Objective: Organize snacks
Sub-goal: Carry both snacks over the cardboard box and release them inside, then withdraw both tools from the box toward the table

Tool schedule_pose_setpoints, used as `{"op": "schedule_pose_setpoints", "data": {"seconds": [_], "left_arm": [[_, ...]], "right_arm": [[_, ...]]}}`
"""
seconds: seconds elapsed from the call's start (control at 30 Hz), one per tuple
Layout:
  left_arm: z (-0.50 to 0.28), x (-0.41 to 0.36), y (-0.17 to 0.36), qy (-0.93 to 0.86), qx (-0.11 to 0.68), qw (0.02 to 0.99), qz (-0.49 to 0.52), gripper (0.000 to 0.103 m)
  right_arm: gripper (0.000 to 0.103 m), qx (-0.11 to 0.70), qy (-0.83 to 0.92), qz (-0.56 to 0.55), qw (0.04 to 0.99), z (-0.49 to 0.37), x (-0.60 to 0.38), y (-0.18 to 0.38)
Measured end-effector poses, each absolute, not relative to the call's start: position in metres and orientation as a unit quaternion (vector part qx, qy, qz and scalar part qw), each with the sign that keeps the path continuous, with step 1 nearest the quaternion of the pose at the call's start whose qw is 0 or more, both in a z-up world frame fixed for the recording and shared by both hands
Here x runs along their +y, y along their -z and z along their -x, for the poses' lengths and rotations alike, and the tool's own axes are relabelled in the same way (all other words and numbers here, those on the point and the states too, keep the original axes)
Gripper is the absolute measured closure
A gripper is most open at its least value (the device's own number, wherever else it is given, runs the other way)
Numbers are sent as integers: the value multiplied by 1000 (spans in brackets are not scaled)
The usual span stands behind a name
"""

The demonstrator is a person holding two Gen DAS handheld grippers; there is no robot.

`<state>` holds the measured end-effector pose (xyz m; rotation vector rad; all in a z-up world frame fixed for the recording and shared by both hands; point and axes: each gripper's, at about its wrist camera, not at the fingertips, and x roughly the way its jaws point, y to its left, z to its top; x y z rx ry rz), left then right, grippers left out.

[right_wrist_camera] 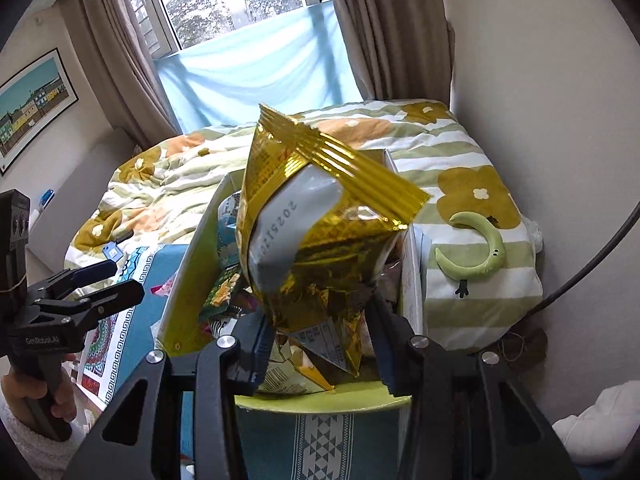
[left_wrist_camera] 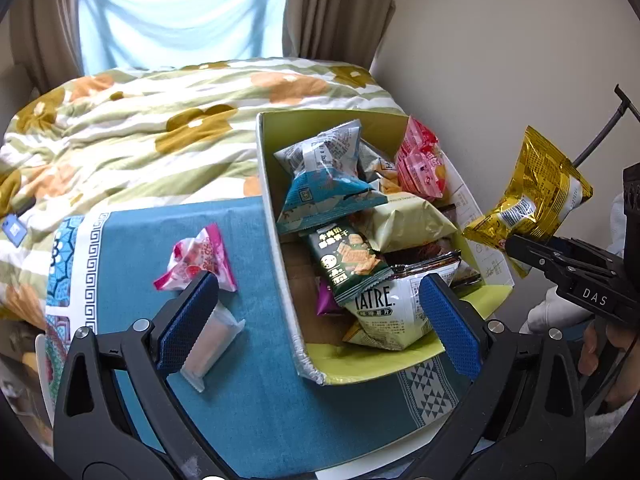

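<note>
A cardboard box (left_wrist_camera: pixel 280 248) with green inner flaps stands on a blue cloth and holds several snack bags. My right gripper (right_wrist_camera: pixel 320 332) is shut on a gold foil snack bag (right_wrist_camera: pixel 316 232) and holds it in the air over the box's right side; the bag also shows in the left wrist view (left_wrist_camera: pixel 532 196). My left gripper (left_wrist_camera: pixel 316 316) is open and empty, above the cloth at the box's near left wall. A pink-and-white snack packet (left_wrist_camera: pixel 200 260) and a clear-wrapped pale bar (left_wrist_camera: pixel 214 340) lie on the cloth by its left finger.
The blue patterned cloth (left_wrist_camera: pixel 256 392) covers the table. Behind it is a bed with a floral quilt (left_wrist_camera: pixel 140 128), a green crescent toy (right_wrist_camera: pixel 476 252) on it, then a curtained window. A wall runs close on the right.
</note>
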<state>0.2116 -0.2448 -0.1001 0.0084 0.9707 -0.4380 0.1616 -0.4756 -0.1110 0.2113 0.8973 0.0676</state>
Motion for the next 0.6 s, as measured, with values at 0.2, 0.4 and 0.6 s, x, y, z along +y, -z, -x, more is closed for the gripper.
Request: {"op": "schedule_pose_setpoints", "data": {"seconds": [0.2, 0.4, 0.6], "left_arm": [[-201, -237, 104, 205, 467, 860, -4, 3], [-184, -221, 110, 189, 467, 864, 6, 3], [-172, -209, 113, 175, 470, 865, 16, 3]], "right_arm": [[57, 483, -28, -102, 869, -166, -473, 126], [6, 472, -9, -119, 873, -160, -474, 132], [1, 442, -7, -115, 889, -142, -470, 126]]}}
